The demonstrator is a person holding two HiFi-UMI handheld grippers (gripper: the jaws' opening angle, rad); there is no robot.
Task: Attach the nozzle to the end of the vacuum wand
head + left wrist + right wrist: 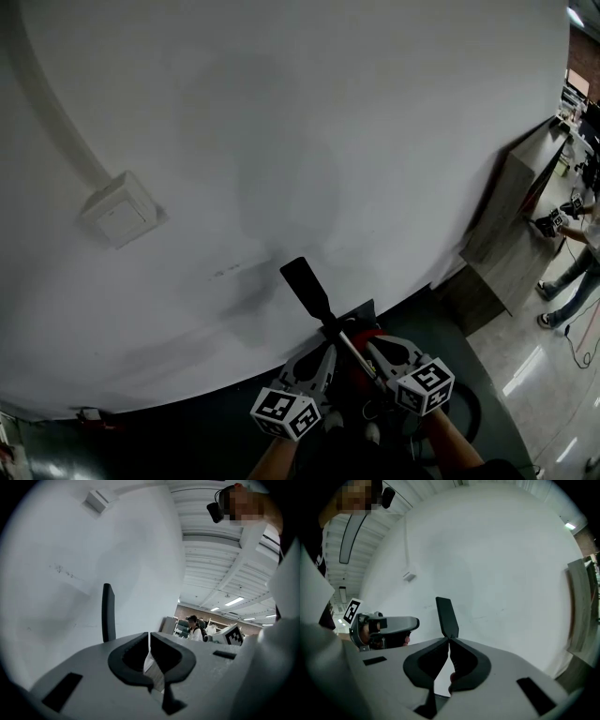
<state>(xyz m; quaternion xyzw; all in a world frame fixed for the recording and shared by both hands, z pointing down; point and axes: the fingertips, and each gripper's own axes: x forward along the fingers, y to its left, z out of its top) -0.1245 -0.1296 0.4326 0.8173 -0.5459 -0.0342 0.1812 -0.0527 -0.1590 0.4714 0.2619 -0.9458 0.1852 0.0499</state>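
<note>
A flat black nozzle (305, 284) stands on top of a thin silver wand (349, 345) against the white wall. The wand runs down between my two grippers to a red vacuum body (361, 373). My left gripper (317, 358) is just left of the wand, jaws together; in its own view (149, 634) the nozzle (108, 613) rises to the left of the tips. My right gripper (377, 349) is just right of the wand. In its own view (449, 640) the jaws meet, and the nozzle (446, 616) rises right behind the tips. Nothing shows between either pair of pads.
A white wall box (120, 210) with a conduit sits on the wall at upper left. A grey cabinet (511, 216) stands at the right, with a person (572, 272) beyond it. A dark hose (469, 412) loops on the floor by my right arm.
</note>
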